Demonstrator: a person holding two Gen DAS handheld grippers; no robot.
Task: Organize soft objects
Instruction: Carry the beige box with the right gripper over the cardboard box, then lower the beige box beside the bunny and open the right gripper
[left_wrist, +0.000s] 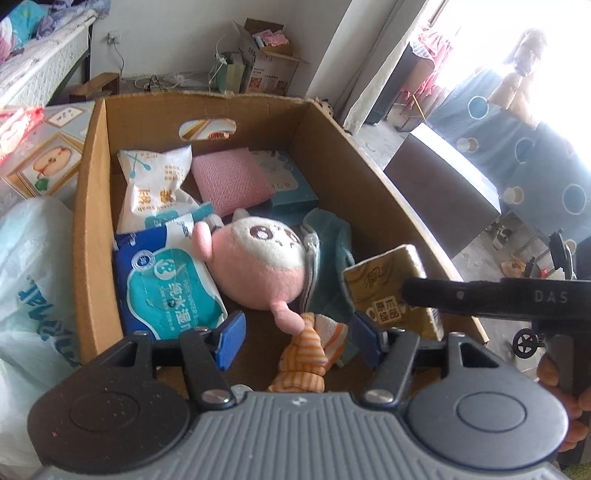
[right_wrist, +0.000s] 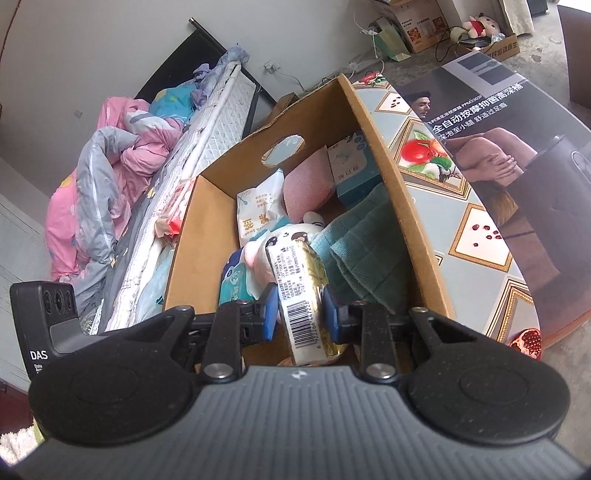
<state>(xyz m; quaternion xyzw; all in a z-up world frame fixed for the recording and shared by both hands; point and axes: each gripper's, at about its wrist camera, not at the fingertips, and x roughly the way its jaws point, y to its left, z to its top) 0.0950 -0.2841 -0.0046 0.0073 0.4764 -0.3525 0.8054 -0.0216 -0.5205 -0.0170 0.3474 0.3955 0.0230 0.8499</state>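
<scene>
An open cardboard box (left_wrist: 92, 206) holds a pink plush toy (left_wrist: 258, 266), a blue wet-wipes pack (left_wrist: 166, 288), a white pouch (left_wrist: 155, 184), a pink pad (left_wrist: 229, 177), a teal carton (left_wrist: 288, 181) and a teal towel (left_wrist: 328, 243). An orange striped cloth (left_wrist: 306, 354) lies at the box's near end between the blue pads of my left gripper (left_wrist: 299, 339), which is open with gaps on both sides of the cloth. My right gripper (right_wrist: 301, 314) is shut on a gold tissue pack (right_wrist: 295, 295) with a barcode, over the box's near right corner. The same tissue pack (left_wrist: 388, 291) shows in the left wrist view.
The box stands on a table with a fruit-patterned cover (right_wrist: 424, 155). A white plastic bag (left_wrist: 33, 277) lies left of the box. A large dark printed carton (right_wrist: 517, 147) stands on the other side. A bed with pink bedding (right_wrist: 110, 177) is beyond.
</scene>
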